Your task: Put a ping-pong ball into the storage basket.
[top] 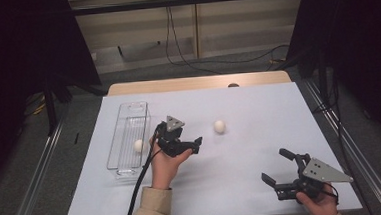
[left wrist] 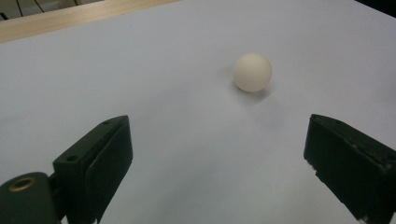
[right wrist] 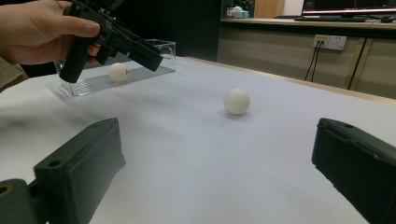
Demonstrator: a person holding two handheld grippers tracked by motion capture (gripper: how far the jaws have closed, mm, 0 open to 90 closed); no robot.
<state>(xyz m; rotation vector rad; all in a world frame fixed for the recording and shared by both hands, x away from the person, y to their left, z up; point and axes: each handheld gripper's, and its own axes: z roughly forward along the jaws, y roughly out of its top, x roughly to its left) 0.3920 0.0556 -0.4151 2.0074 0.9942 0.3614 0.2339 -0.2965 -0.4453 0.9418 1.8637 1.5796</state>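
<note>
You are holding your left hand-held gripper (top: pixel 196 143) above the table (top: pixel 259 123) with jaws apart and empty, a ball (top: pixel 219 126) lying just ahead of it, a tray (top: pixel 129 122) with another ball (top: pixel 139 145) beside it. Your right hand-held gripper (top: pixel 275 166) is standing open, empty, well apart.

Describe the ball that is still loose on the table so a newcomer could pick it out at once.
Start from the white table and find the clear plastic tray at its left. Right of the tray, past the left gripper, a small cream ball rests on the bare surface. Its twin, the other ball, lies inside the tray; this one sits out in the open, touching nothing else.
</note>
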